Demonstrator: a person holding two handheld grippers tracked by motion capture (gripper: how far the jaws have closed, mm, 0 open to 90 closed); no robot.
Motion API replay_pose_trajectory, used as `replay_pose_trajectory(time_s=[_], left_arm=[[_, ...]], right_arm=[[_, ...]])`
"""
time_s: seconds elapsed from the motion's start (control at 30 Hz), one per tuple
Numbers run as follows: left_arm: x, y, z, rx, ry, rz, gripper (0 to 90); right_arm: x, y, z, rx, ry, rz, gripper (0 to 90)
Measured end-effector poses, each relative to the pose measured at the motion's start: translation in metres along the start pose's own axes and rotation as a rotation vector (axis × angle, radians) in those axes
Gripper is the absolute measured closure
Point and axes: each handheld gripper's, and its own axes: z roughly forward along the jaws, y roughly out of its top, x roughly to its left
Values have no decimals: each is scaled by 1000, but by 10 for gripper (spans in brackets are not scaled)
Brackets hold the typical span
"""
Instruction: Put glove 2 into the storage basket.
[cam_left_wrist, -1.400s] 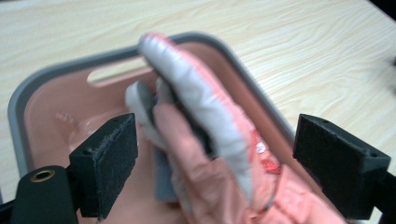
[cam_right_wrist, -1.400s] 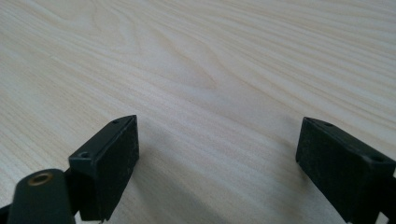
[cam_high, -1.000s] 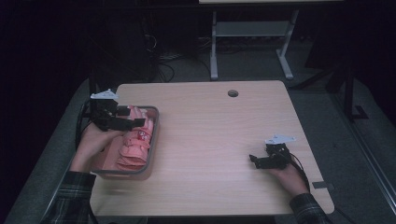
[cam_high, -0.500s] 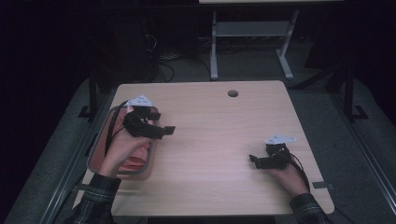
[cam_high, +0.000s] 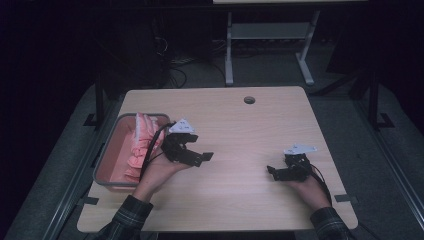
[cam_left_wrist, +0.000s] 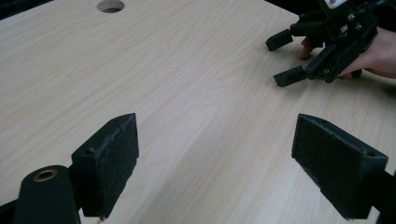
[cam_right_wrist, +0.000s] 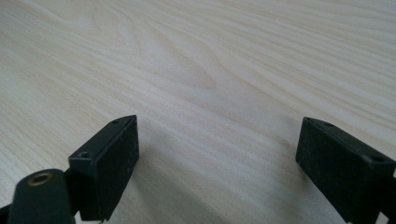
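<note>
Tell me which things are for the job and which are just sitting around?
Likely for the job (none is stated): left gripper, right gripper, both open and empty; grey bin; pink cloth inside it.

Just there: wooden table; its round hole.

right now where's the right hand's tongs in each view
High view: the right tongs sit low on the table's right side, open, tips pointing left.
Left gripper view: they are at the top right corner, held by a hand.
Right gripper view: their own two pads rise from the bottom corners, wide apart.
Shared landmark: the pale wooden table, under the tongs in every view.
</note>
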Motion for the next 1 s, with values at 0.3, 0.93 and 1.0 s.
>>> replay_pose_trajectory(time_s=[0.3, 0.93, 1.0], left_arm=[[-15, -18, 28, 4, -2, 34, 141], [-39, -51, 79, 105, 5, 110, 135], [-40, -54, 83, 107, 2, 104, 135]], right_arm=[[0, 0, 0, 0, 0, -1, 126], [0, 0, 0, -3, -2, -6, 126], [0, 0, 0, -3, 0, -8, 126]])
